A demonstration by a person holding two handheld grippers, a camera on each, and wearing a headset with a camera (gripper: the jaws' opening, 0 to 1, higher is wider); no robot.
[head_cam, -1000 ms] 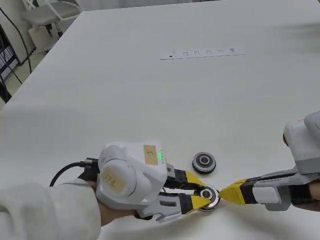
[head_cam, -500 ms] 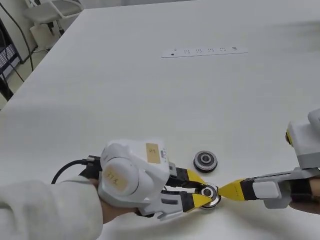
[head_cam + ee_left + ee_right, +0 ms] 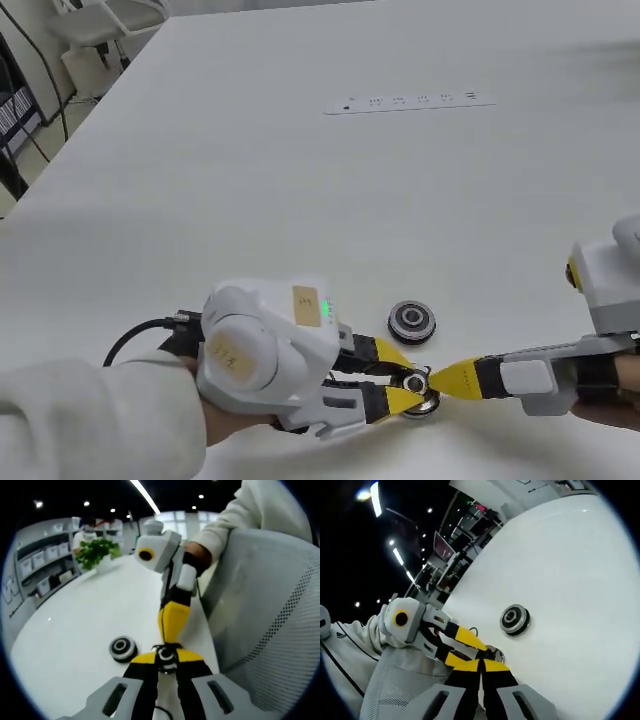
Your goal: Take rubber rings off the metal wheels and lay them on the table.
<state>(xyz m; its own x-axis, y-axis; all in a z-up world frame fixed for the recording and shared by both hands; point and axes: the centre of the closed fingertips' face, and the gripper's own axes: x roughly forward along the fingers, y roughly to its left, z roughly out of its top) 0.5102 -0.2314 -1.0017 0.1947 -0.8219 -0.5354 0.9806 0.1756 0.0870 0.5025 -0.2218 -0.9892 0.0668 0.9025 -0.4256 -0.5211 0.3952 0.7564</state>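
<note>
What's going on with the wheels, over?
Left gripper shut on metal wheel. Right gripper shut, tips at its rubber ring. Second ringed wheel lies nearby. Nothing in the way.

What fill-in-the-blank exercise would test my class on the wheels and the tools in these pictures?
1. The left tool holds one metal wheel between its ____-tipped jaws.
2. The other wheel lies untouched on the ____ table.
3. The right tool, jaws shut, puts its tips at the wheel gripped by the ____ tool.
4. Altogether, ____ wheels are in the head view.

Missing words: yellow; white; left; two.
</note>
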